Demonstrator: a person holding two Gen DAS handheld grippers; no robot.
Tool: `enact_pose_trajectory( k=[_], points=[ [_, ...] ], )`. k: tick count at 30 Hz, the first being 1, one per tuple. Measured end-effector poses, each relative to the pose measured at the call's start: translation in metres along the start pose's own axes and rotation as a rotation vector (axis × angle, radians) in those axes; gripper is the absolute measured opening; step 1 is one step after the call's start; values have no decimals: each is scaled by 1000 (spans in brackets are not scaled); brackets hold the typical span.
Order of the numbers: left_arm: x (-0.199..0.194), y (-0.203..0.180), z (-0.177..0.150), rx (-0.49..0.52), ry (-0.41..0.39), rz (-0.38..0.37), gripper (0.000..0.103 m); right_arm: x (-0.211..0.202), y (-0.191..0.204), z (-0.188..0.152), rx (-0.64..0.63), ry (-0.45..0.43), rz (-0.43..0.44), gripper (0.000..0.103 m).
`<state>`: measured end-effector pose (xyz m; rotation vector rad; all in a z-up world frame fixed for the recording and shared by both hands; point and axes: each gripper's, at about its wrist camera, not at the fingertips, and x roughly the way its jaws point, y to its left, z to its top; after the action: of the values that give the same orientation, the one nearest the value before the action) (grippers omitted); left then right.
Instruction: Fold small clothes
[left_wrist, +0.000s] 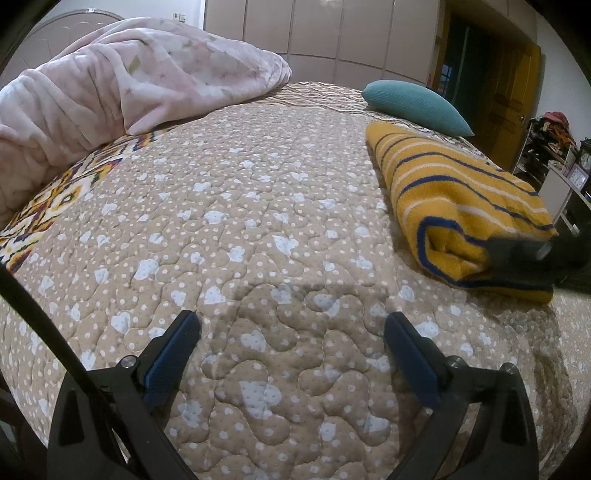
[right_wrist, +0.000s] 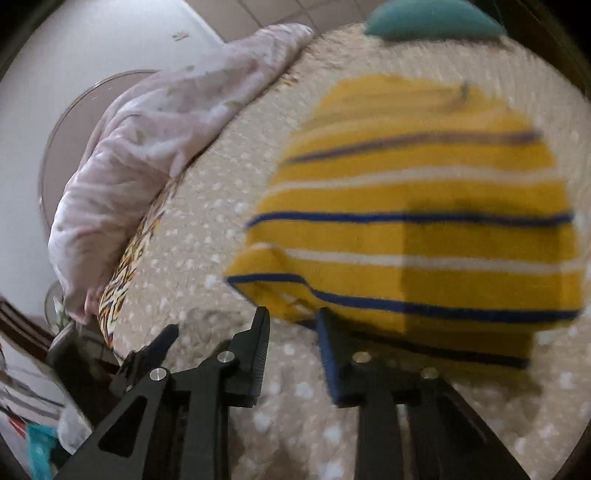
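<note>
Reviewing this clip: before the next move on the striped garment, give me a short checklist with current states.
1. Yellow knit garment with blue and white stripes lies folded on the beige quilted bedspread: ok.
2. Left gripper open and empty over bare bedspread: ok.
3. Right gripper at the garment's near edge, jaws apart: ok.
4. Right gripper actually pinching fabric: cannot tell, the right wrist view is motion-blurred.
5. Garment apart from the teal pillow and the pink floral blanket: ok.
</note>
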<state>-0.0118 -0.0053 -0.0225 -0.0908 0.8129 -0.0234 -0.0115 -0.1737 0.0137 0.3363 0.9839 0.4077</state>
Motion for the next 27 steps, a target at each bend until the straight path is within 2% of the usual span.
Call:
enact_pose_trajectory(
  k=[2, 5, 8, 9, 10, 11, 16, 20, 21, 23, 24, 27],
  points=[
    [0, 0, 0, 2, 1, 3, 100, -19, 17, 8, -69, -71, -13, 31],
    [0, 1, 0, -1, 0, -1, 100, -27, 28, 23, -92, -145, -13, 31],
    [0, 1, 0, 0, 0, -1, 100, -1, 19, 31, -44, -107, -41, 31],
    [0, 1, 0, -1, -1, -2, 100, 11, 15, 30, -29, -68, -54, 31],
    [0, 1, 0, 0, -1, -1, 100, 30, 6, 26, 1, 14, -60, 32],
    [1, 1, 0, 0, -1, -2, 100, 40, 0, 20, 29, 48, -37, 32],
    [0, -1, -1, 5, -1, 4, 101, 0, -8, 14, 41, -47, 31, 33],
    [0, -2, -1, 10, 1, 10, 102, -34, -23, 7, 40, -173, -62, 46],
    [0, -3, -1, 12, 2, 12, 102, -36, -29, 5, 58, -182, -91, 49],
    [1, -5, -1, 19, 5, 22, 102, -27, -51, -2, 102, -128, -160, 49],
    [1, -6, -1, 21, 5, 24, 102, -23, -59, -7, 111, -108, -163, 47],
    [1, -7, -2, 21, 6, 26, 102, -35, -62, -11, 119, -144, -134, 47]
  ],
)
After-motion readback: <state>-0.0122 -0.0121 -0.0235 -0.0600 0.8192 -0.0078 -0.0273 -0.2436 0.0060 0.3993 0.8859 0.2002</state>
